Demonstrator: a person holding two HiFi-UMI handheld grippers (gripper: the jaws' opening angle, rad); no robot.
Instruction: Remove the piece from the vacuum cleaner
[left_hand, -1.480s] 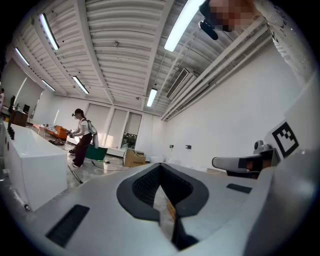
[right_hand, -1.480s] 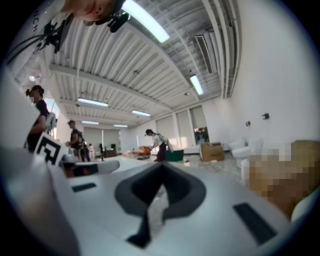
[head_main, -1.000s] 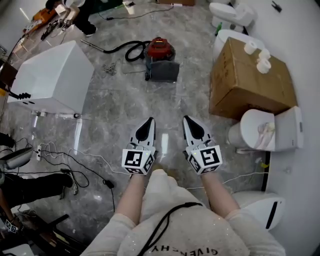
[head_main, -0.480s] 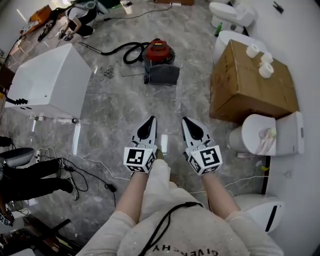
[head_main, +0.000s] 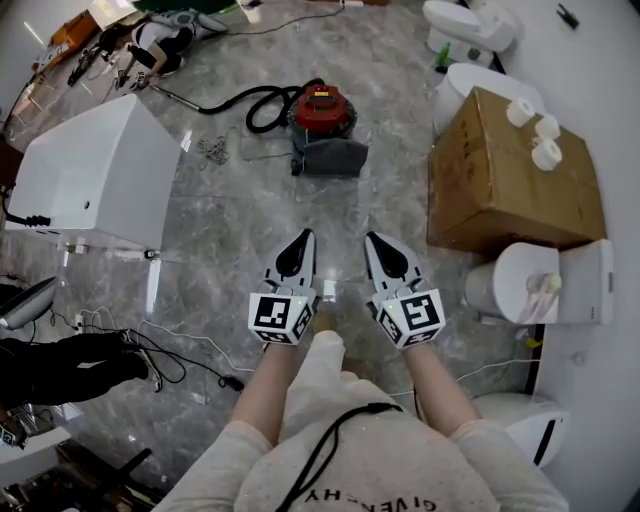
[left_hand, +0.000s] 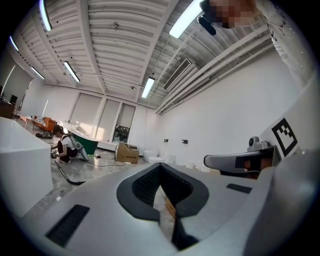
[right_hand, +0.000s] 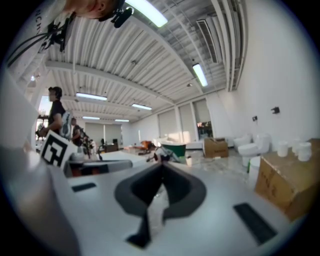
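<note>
Jaws: your left gripper (head_main: 302, 242) and right gripper (head_main: 373, 242) are both closed and empty.
Vacuum: the red vacuum cleaner (head_main: 322, 106) sits upper centre, well apart from both grippers.
Risk: arriving with closed jaws, you could shove its grey piece (head_main: 333, 158), and the black hose (head_main: 262, 102) could snag.

**Surroundings on the marble floor (head_main: 235, 235)**

On your right, a cardboard box (head_main: 505, 175) carries three paper rolls (head_main: 546, 152) on its top. A white toilet (head_main: 535, 285) stands just beside the box. On your left sits a large white cabinet (head_main: 95, 175), with loose cables (head_main: 95, 322) lying near its base.
</note>
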